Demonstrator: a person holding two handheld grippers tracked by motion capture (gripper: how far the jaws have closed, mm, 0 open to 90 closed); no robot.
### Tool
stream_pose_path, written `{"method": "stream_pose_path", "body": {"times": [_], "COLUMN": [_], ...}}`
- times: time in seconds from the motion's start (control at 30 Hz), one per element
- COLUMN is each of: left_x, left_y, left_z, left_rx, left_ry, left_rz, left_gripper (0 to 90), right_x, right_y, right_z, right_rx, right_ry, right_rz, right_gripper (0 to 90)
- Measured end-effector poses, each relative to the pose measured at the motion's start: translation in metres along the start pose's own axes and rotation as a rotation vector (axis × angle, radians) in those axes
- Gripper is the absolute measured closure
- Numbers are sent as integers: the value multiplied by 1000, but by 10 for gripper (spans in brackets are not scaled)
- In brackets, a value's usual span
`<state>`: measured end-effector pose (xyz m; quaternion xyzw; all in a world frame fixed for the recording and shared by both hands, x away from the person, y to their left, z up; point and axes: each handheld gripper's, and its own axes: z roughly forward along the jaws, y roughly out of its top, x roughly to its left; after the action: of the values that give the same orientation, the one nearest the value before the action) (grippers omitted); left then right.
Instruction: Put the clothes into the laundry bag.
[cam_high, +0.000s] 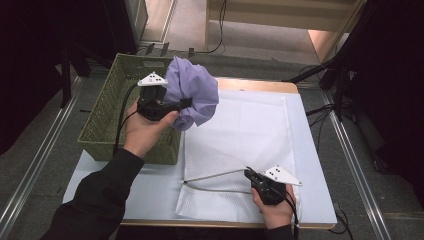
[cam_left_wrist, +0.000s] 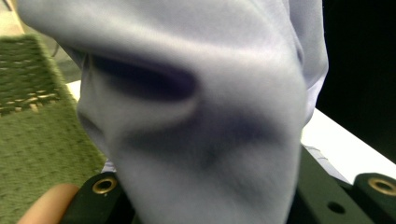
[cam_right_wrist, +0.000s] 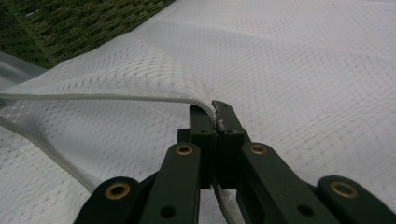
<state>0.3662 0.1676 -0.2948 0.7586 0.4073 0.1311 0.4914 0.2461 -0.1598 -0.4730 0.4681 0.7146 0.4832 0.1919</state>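
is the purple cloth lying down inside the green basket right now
No, the purple cloth hangs bunched in the left gripper, lifted clear of the green basket and partly out over the white mesh bag.

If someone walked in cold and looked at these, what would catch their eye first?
The bunched lilac cloth, clamped in the left gripper and held above the table beside the green basket. Next, the white mesh bag spread over the table, its near edge pinched and lifted by the right gripper so the mouth gapes.
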Motion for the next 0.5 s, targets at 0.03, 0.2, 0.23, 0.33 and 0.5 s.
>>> {"method": "stream_pose_path", "body": {"times": [0.03, 0.2, 0.23, 0.33, 0.5], "left_x": [-2, -15, -17, -24, -32], "left_y": [-1, -12, -14, -23, -37], "left_z": [1, 6, 6, 8, 8], "left_rx": [4, 17, 18, 23, 27], "left_ry": [-4, -39, -42, -60, -92], "left_rz": [2, 3, 6, 13, 11], "left_gripper": [766, 761, 760, 758, 755], "right_x": [0, -1, -1, -1, -1], "right_y": [0, 0, 0, 0, 1], "right_z": [0, -1, -1, -1, -1], "right_rx": [0, 0, -1, -1, -4], "right_ry": [0, 0, -1, -1, -3], "right_rz": [1, 7, 3, 4, 2], "right_gripper": [887, 886, 887, 886, 886]}}
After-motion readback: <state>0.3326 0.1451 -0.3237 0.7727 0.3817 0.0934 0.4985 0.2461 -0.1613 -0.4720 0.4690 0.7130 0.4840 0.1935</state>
